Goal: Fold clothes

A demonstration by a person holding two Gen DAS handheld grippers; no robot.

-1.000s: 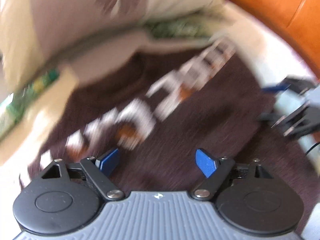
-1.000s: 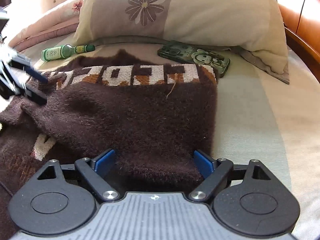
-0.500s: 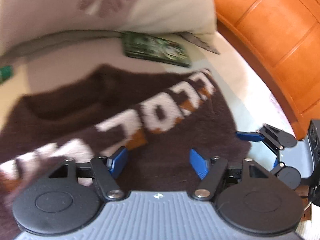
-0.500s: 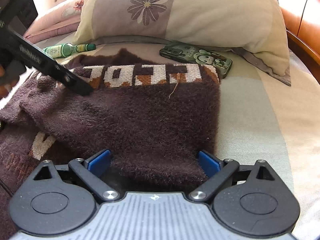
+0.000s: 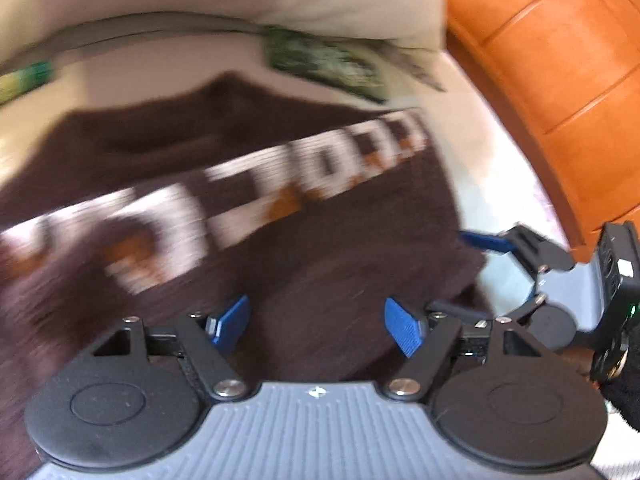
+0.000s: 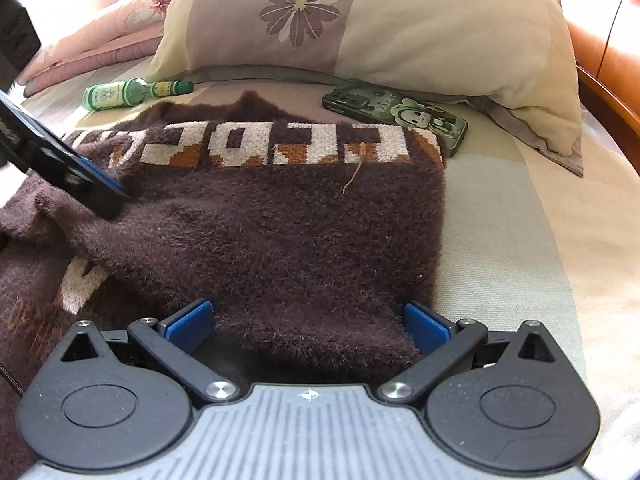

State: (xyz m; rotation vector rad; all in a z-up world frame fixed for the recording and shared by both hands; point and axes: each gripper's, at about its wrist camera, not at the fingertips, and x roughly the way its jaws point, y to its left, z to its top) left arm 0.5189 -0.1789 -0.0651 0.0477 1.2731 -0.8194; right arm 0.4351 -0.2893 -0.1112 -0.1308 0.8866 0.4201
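Observation:
A fuzzy dark brown sweater (image 6: 280, 232) with white and orange lettering lies partly folded on the bed; it also shows blurred in the left wrist view (image 5: 248, 232). My left gripper (image 5: 316, 326) is open just above the sweater's left part; its fingers (image 6: 100, 184) touch the fabric in the right wrist view. My right gripper (image 6: 308, 326) is open with the sweater's near folded edge lying between its blue pads. It shows in the left wrist view (image 5: 492, 276) at the sweater's right edge.
A floral pillow (image 6: 380, 24) lies at the head of the bed. A green phone case (image 6: 396, 114) and a small green bottle (image 6: 132, 92) lie beside the sweater's collar. An orange wooden headboard (image 5: 552, 80) stands at the right. Bare striped sheet (image 6: 504, 240) lies right of the sweater.
My left gripper has swung right across the sweater and come lower onto its left part. My right gripper has opened a little wider at the near folded edge.

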